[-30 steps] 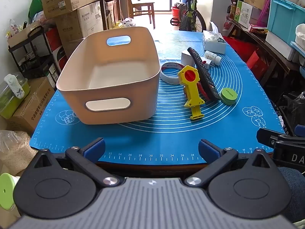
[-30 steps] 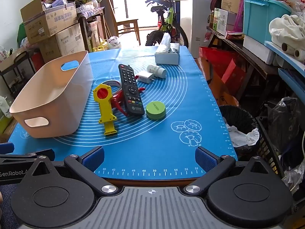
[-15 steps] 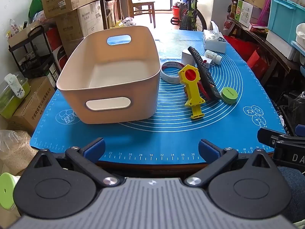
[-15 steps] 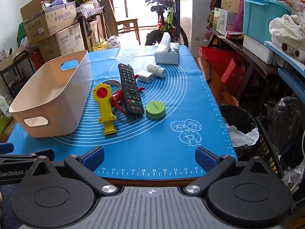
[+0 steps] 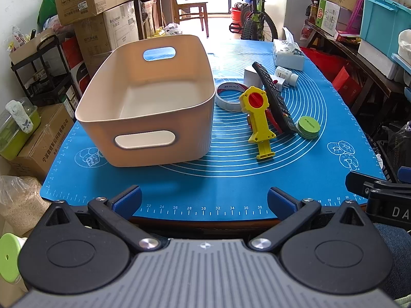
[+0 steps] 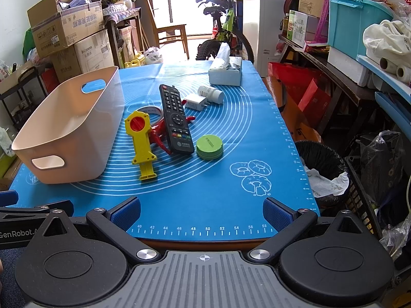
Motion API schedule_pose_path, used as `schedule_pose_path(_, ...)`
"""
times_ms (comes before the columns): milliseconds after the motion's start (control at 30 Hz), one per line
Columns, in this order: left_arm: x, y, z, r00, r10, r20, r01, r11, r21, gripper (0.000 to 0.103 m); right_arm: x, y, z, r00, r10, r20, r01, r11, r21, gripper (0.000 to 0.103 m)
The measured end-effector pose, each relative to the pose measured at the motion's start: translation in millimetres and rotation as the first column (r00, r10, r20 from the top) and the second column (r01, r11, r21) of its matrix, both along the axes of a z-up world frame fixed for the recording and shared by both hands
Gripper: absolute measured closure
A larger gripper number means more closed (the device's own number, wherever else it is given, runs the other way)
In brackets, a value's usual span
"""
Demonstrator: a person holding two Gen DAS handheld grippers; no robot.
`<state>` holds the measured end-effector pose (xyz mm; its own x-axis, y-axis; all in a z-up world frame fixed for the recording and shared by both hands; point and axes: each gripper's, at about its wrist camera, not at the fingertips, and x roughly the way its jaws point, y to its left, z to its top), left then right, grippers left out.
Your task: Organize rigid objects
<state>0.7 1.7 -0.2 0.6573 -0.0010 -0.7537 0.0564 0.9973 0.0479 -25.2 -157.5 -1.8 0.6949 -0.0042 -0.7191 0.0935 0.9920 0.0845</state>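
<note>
Gaping, both grippers' ribbed blue fingers (image 5: 127, 199) hold nothing near smooth rounded bin (image 5: 143, 131).

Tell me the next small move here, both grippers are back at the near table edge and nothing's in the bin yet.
Probably ease the right gripper forward toward the yellow tool. Both grippers are open and hold nothing, the beige bin looks empty, and the yellow tool lies nearest of the loose items, right beside the bin, with its handle clear of the remote.
</note>
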Motion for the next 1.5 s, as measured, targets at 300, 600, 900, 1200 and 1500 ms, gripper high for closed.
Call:
schedule_pose_path(300,0.2,0.5,0.0,1.000,-0.001,0.000,0.001,1.000,0.000,0.001,0.4,-0.3,0.0,1.000,0.000,-0.001,0.000,1.000,-0.001,0.003)
schedule_pose_path(600,0.1,-0.4,0.1,1.000,0.000,0.000,0.000,1.000,0.002,0.001,0.5,-0.4,0.0,1.000,0.000,-0.002,0.000,1.000,-0.002,0.003)
schedule_pose_path(900,0.5,-1.0,-0.4,1.000,0.001,-0.001,-0.001,1.000,0.003,0.001,0.7,-0.4,0.2,1.000,0.000,-0.003,0.000,1.000,-0.002,0.003)
schedule_pose_path(1200,0.5,-1.1,-0.4,1.000,0.001,-0.001,-0.001,1.000,0.005,0.001,0.9,0.1,0.3,1.000,0.000,-0.004,0.000,1.000,-0.003,0.003)
schedule_pose_path(1500,-0.1,-5.0,-1.5,1.000,0.000,-0.001,0.000,1.000,0.008,0.001,0.7,-0.2,0.1,1.000,0.001,-0.004,-0.001,1.000,-0.003,0.003)
